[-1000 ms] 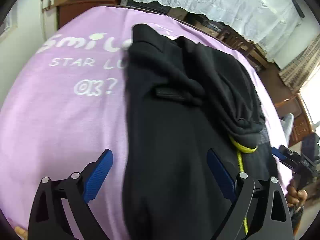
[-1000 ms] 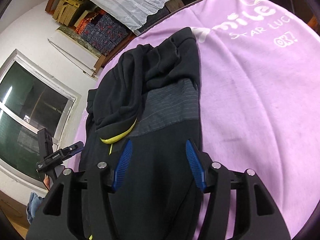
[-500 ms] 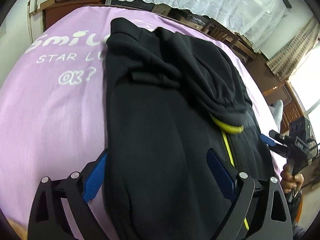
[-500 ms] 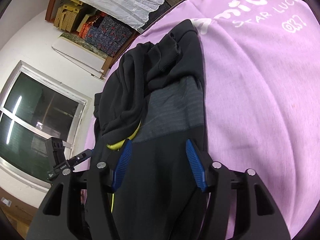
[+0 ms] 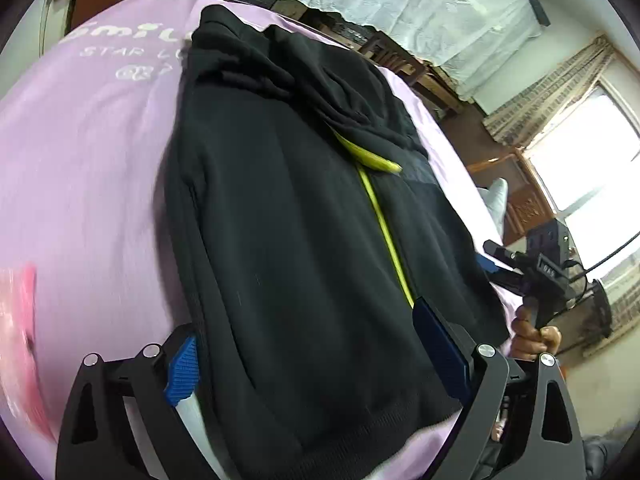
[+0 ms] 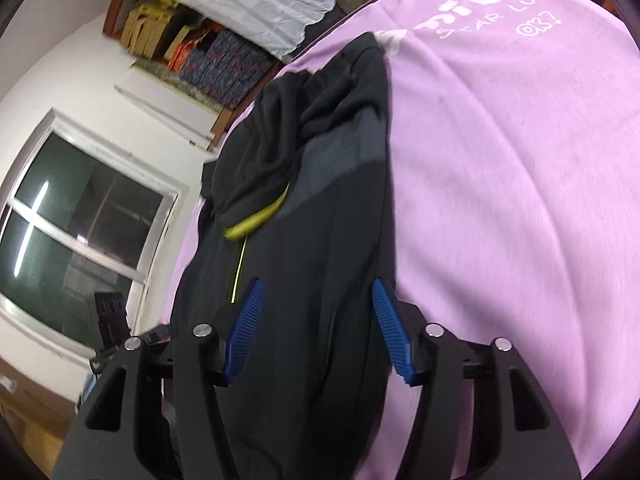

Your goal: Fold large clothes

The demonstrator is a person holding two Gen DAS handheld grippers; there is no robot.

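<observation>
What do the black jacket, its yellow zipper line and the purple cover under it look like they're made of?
Black jacket: apparently a matte, soft knit or fleece, since it drapes in folds without shine; a smoother grey panel could be a woven synthetic. Yellow zipper line: probably plastic or coated tape, bright and slightly glossy. Purple cover: seemingly a soft, fuzzy fabric with white printed lettering.

A black hoodie [image 5: 304, 240] lies on the lilac blanket [image 5: 92, 168]
</observation>
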